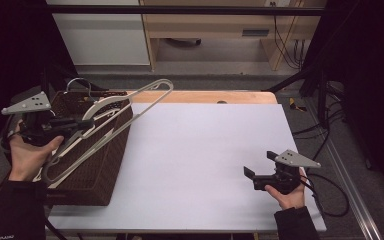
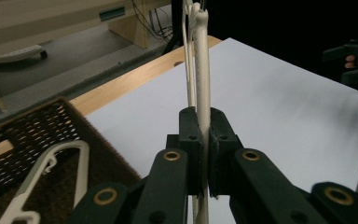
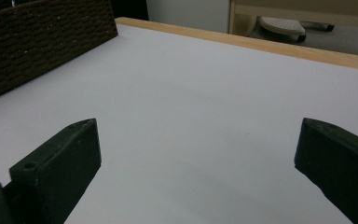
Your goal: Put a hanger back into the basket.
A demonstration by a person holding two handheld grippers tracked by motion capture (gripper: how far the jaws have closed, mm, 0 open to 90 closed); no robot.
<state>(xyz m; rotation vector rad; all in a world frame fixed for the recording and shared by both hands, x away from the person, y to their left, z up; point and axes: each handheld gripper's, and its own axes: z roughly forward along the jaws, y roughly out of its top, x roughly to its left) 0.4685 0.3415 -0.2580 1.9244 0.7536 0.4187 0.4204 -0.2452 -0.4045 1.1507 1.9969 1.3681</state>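
Note:
A cream plastic hanger (image 1: 145,97) is pinched in my left gripper (image 1: 87,122), which is shut on one of its bars above the dark wicker basket (image 1: 100,170) at the table's left. In the left gripper view the pads (image 2: 189,130) press on the hanger's bar (image 2: 201,70), which runs upward and away over the white table. Another cream hanger (image 2: 51,168) lies inside the basket (image 2: 28,130). My right gripper (image 1: 260,165) is held low over the table's right front. Its jaws stand wide apart (image 3: 198,140) with nothing between them.
The white tabletop (image 1: 205,150) has a wooden strip (image 1: 220,96) along its far edge. The basket's side (image 3: 42,42) shows far left in the right gripper view. Cables lie on the floor (image 1: 330,130) to the right. A wooden cabinet (image 1: 205,25) stands beyond the table.

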